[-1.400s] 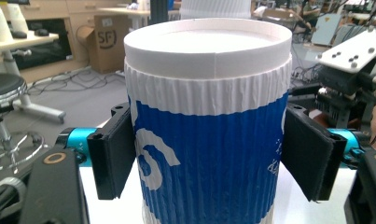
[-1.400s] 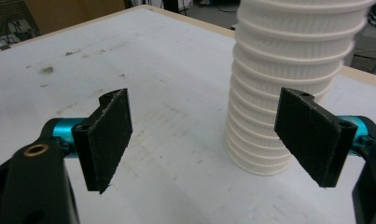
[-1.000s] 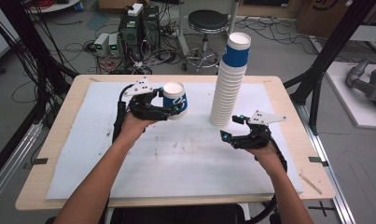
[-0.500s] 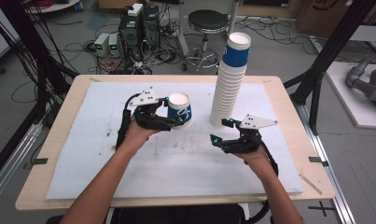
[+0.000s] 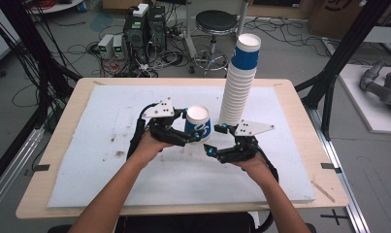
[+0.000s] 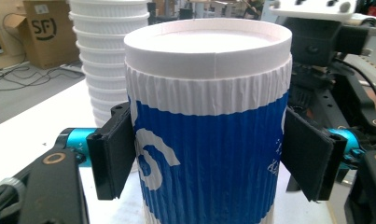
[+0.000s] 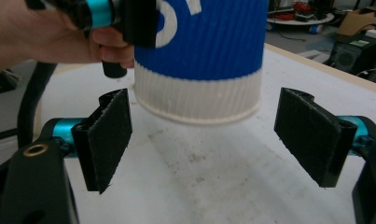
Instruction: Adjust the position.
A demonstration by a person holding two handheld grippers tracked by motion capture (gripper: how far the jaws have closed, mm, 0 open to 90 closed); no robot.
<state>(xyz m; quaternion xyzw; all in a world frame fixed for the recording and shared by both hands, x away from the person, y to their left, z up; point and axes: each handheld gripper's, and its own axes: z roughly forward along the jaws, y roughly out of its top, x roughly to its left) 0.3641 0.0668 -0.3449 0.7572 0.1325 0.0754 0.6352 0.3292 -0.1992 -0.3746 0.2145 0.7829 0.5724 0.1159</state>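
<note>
Behind the held cup (image 5: 199,123) stands a cup stack (image 5: 237,82).

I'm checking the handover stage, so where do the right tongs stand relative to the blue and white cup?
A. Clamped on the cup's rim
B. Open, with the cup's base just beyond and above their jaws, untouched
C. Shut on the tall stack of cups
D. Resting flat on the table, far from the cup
B: in the right gripper view the right tongs stand wide open, and the cup, held by the left tongs, hangs clear of both pads.
</note>
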